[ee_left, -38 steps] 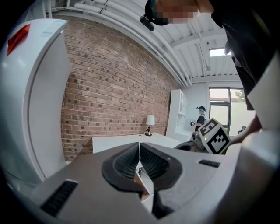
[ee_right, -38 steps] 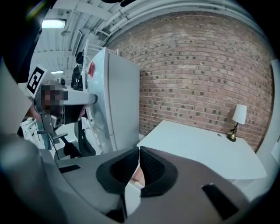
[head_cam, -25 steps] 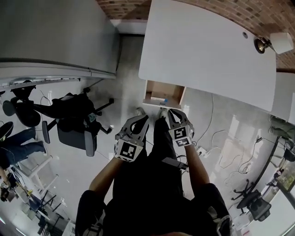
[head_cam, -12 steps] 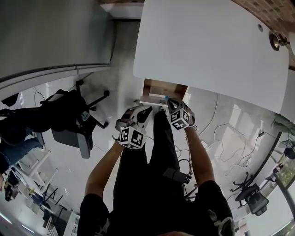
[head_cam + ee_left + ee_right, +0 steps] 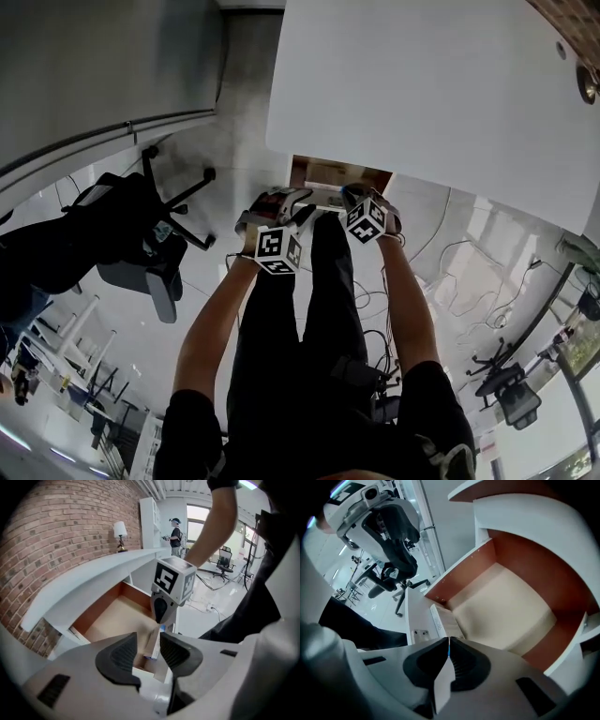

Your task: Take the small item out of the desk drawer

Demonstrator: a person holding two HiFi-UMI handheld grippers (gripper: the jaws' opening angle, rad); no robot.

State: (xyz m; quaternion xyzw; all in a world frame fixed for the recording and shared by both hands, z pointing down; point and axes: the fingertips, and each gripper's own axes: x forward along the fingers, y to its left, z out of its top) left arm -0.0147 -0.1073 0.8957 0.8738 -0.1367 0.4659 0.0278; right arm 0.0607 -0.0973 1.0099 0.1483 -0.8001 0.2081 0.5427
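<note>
Since the earlier head view, both grippers have gone from mid-frame up to the mouth of the open drawer [image 5: 101,609] under the desk [image 5: 422,103]. The desk now fills more of the upper right.

The left gripper [image 5: 147,639] has just been opening its jaws. They stand moderately apart with nothing pressed between the pads.

The item [image 5: 153,646], a slim pale box with blue at its ends, is still inside the drawer, by the front wall. In the left gripper view it shows at lower centre, framed in the gap between the jaws but beyond them. Its long axis runs up and down the picture with a slight lean, roughly in line with that gap.

The right gripper [image 5: 448,643] has its jaws drawn to a narrow slit, and a blue sliver shows through it. In the left gripper view its tip sits just above the item's upper blue end. I cannot tell whether it touches.

So the right gripper is the nearer one, almost on top of the item, but it is nearly closed. The left gripper is further back but open and already lined up, which probably makes it the better one for the pick: straight ahead and down.
</note>
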